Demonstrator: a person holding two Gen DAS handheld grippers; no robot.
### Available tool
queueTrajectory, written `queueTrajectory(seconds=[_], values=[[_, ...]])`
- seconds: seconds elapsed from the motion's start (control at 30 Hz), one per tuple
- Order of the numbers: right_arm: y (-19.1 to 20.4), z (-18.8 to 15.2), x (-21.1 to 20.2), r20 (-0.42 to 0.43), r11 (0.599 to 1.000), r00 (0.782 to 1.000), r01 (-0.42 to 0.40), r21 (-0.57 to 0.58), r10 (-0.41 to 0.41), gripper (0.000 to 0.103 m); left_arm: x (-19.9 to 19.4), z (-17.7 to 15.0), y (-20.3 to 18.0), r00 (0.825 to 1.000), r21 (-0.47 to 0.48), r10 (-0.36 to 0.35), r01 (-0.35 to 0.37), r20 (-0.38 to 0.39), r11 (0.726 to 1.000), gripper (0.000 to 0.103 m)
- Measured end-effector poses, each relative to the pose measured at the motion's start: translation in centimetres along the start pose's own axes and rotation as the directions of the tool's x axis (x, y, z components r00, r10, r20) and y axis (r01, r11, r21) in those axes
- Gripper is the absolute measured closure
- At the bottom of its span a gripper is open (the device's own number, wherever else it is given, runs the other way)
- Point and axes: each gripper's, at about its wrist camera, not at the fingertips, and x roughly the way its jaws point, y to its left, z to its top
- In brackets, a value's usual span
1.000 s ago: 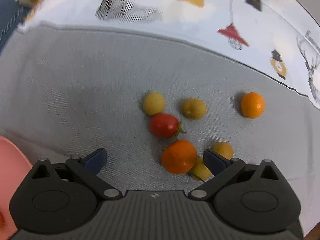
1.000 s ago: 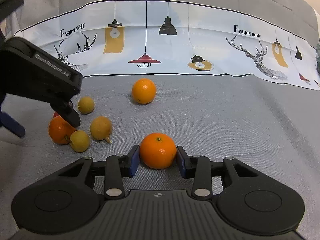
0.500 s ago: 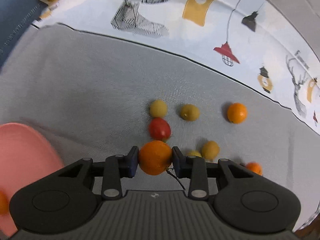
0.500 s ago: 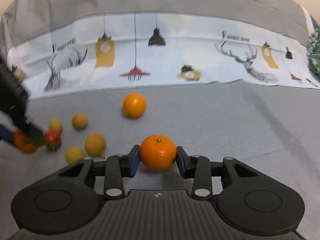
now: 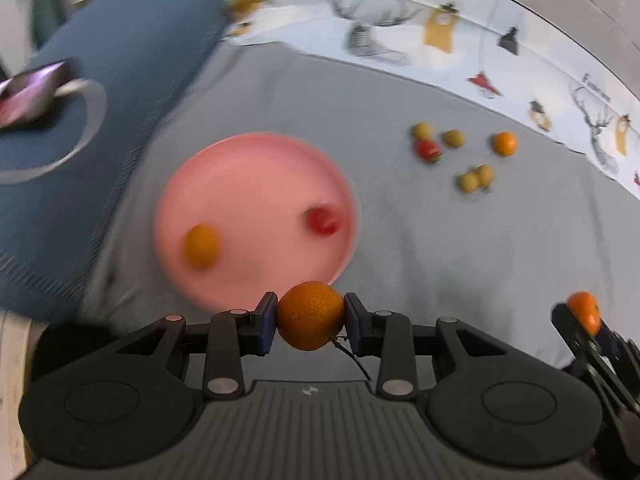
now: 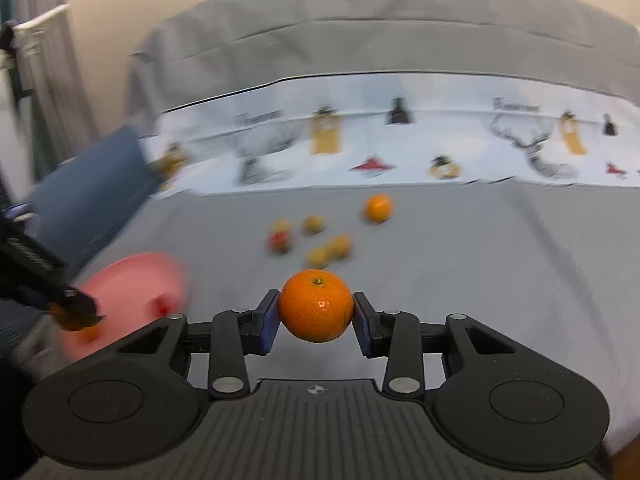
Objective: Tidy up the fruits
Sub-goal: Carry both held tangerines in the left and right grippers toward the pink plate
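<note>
Both grippers clamping, pads closed on round fruit

The left gripper (image 5: 311, 322) is pointing steeply downward, its blue pads (image 5: 267, 322) pressing both sides of an orange (image 5: 311, 315). The right gripper (image 6: 316, 318) is pointing at a shallower downward angle, its pads (image 6: 362, 322) gripping a second orange (image 6: 316, 307) likewise. The right gripper is also showing at the lower right edge of the left wrist view.

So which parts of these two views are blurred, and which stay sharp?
Left wrist view: the pink plate and loose fruit are smeared; the left tool and its orange are crisp. Right wrist view: background streaked; the right tool and its mandarin are sharp.
</note>
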Motion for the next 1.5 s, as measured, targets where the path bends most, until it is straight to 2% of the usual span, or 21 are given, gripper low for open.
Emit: queueTrajectory(seconds=[0.1, 0.2, 0.33, 0.5, 0.9, 1.5], values=[[2.8, -0.1, -2.7, -0.004, 0.997, 0.997, -0.075, -0.027, 0.074, 0.063, -2.3, -2.9, 2.6, 0.999, -0.034, 0.03, -0.029, 0.025, 0.999, 0.064], [5.4, 0.0, -4.7, 0.02, 0.989, 0.994, -0.102, -0.107, 0.104, 0.063, -4.5, -5.7, 4.3, 0.996, -0.047, 0.044, -0.041, 0.073, 0.998, 0.064], [8.1, -0.4, -7.2, 0.043, 0.974, 0.992, -0.109, -0.201, 0.12, 0.063, -6.3, -8.4, 5.8, 0.994, -0.073, 0.006, 0.002, 0.11, 0.997, 0.064], [10.1, -1.1, -9.8, 0.069, 0.962, 0.992, -0.085, -0.26, 0.106, 0.063, -8.1, -9.9, 7.0, 0.984, -0.094, -0.04, 0.057, 0.171, 0.994, 0.064], [12.7, -1.7, -11.6, 0.092, 0.942, 0.992, -0.05, -0.333, 0.085, 0.063, -10.2, -11.6, 7.9, 0.964, -0.088, -0.087, 0.113, 0.252, 0.99, 0.064], [13.2, -1.6, -11.1, 0.064, 0.935, 0.995, -0.045, -0.351, 0.072, 0.063, -9.6, -11.4, 8.6, 0.964, -0.098, -0.099, 0.126, 0.246, 0.987, 0.064]])
